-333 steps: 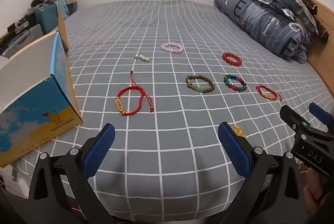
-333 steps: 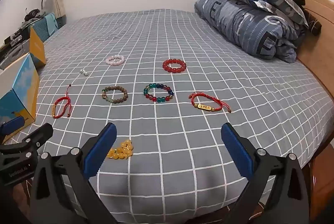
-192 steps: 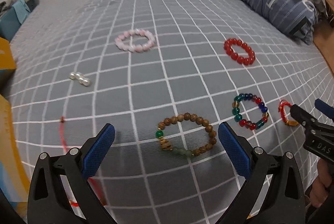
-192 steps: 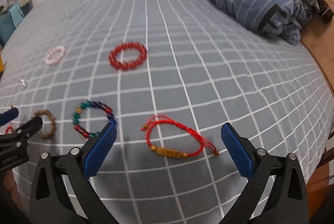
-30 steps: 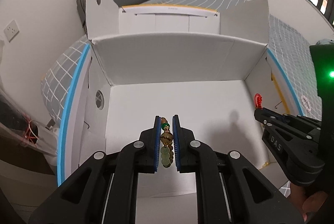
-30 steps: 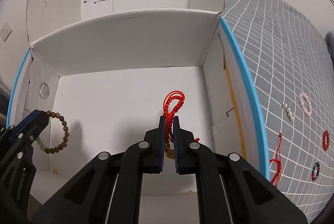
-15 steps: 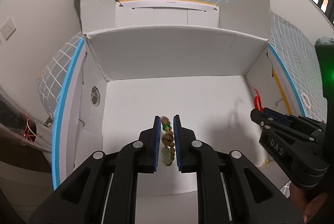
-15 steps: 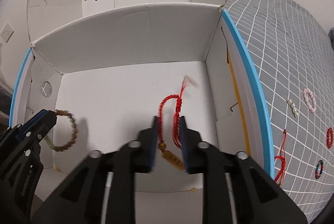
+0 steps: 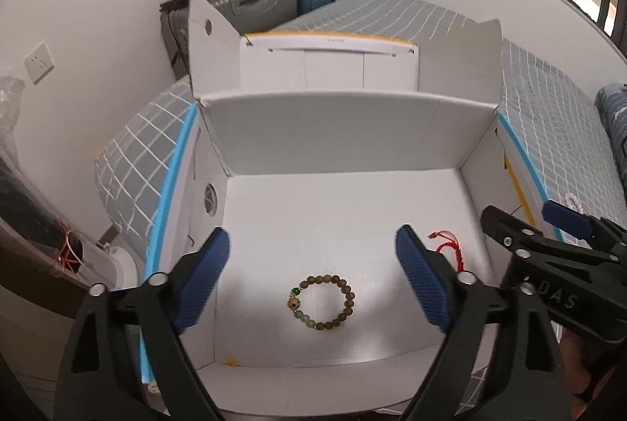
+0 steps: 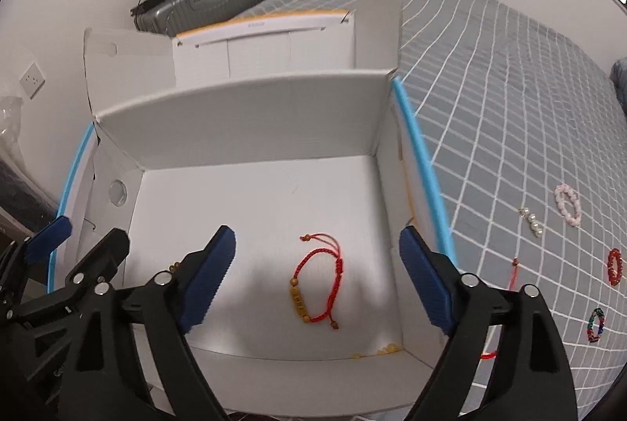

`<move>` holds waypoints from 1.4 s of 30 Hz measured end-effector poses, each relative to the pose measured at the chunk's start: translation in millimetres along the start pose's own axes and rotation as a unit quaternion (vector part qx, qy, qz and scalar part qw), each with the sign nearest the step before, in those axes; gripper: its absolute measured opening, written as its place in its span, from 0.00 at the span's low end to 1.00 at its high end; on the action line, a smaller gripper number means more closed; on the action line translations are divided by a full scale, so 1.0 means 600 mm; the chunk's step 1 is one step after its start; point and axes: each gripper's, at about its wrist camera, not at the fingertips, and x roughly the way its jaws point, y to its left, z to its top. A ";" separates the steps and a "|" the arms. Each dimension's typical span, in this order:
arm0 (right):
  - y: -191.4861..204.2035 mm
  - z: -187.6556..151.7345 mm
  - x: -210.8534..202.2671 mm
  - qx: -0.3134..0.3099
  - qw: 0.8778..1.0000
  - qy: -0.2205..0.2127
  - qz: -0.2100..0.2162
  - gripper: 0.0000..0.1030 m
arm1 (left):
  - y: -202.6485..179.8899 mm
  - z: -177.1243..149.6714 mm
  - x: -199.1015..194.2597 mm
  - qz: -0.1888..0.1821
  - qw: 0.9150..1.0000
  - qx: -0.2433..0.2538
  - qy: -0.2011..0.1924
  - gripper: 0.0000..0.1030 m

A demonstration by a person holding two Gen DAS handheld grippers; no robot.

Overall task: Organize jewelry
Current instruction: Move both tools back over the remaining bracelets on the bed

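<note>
Hovering over a white box [image 9: 345, 123], the left tongs [image 9: 313, 278] and right tongs [image 10: 317, 278] both gape apart, empty. Between each pair lies a bracelet: wooden beads [image 9: 324, 302] left, red cord [image 10: 318, 282] right. Remaining bracelets [image 10: 568, 208] on the bed could snag the box's raised flaps when carried in.

Bead bracelet [image 9: 323, 302] left of cord bracelet [image 10: 316, 282], in box [image 9: 345, 131].

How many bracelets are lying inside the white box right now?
2. The wooden bead bracelet lies near the front of the box floor; the red cord bracelet lies to its right. Small yellow bits at the front edge may be something else.
</note>
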 end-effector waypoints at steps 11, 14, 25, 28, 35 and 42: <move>-0.080 -0.011 -0.093 0.014 0.998 -0.059 -0.019 0.93 | -0.048 -0.001 -0.066 -0.018 0.999 0.014 -0.041 0.95; -0.116 -0.019 -0.118 0.017 0.997 -0.068 -0.032 0.93 | -0.077 -0.006 -0.079 -0.029 0.998 0.023 -0.049 0.95; -0.291 -0.080 -0.183 0.056 0.992 -0.080 -0.079 0.93 | -0.243 -0.036 -0.108 -0.092 0.991 0.077 -0.058 0.95; -0.350 -0.103 -0.194 0.072 0.990 -0.078 -0.092 0.93 | -0.296 -0.047 -0.112 -0.110 0.988 0.097 -0.056 0.95; -0.465 -0.155 -0.225 0.099 0.982 -0.085 -0.134 0.93 | -0.400 -0.073 -0.105 -0.136 0.981 0.133 -0.046 0.95; -0.579 -0.215 -0.223 0.150 0.973 -0.066 -0.162 0.93 | -0.500 -0.107 -0.082 -0.162 0.972 0.168 -0.030 0.94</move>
